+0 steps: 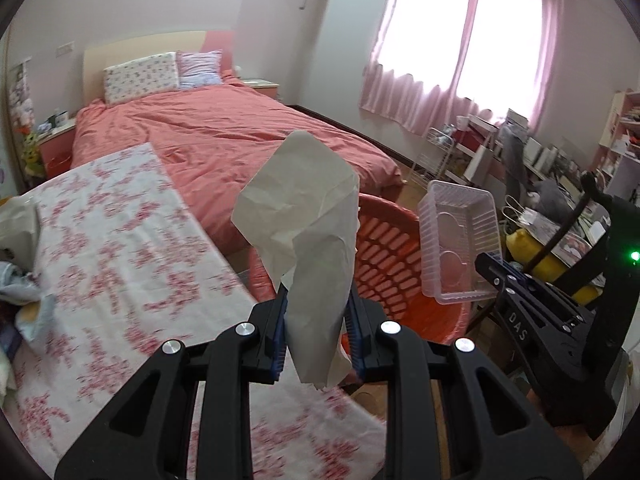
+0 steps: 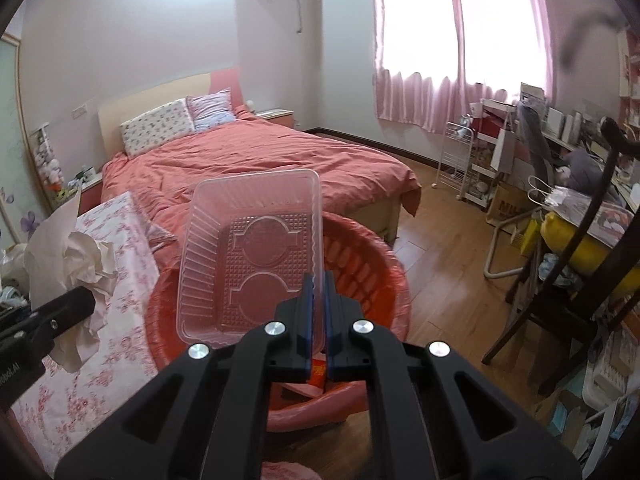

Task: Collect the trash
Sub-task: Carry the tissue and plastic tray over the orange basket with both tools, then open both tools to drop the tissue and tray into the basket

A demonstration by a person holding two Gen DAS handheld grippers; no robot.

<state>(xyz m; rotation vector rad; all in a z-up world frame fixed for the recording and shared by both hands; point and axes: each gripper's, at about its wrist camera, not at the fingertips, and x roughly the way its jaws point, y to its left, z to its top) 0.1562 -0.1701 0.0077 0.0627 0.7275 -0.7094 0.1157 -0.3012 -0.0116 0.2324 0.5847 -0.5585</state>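
The left gripper (image 1: 318, 300), black with blue pads, is clamped on a crumpled sheet of off-white paper (image 1: 308, 216) that stands up from between its fingers. The right gripper (image 2: 318, 308), of the same make, has its fingers pressed together on the thin rim of a clear ribbed rectangular plastic tray (image 2: 250, 256), which tilts up and to the left of the pads. Just beyond both held things stands a round red plastic laundry basket with slotted walls (image 2: 368, 276), lined with a pink bag, on the wooden floor (image 2: 448, 264); some red and dark scraps lie in its bottom. To the left of the basket is a table under a white cloth with pink flowers (image 1: 120, 272). Farther back lies a bed with a coral-red cover (image 1: 224, 132) and two pillows, and beyond it pink curtains (image 1: 460, 40) hang over a bright window
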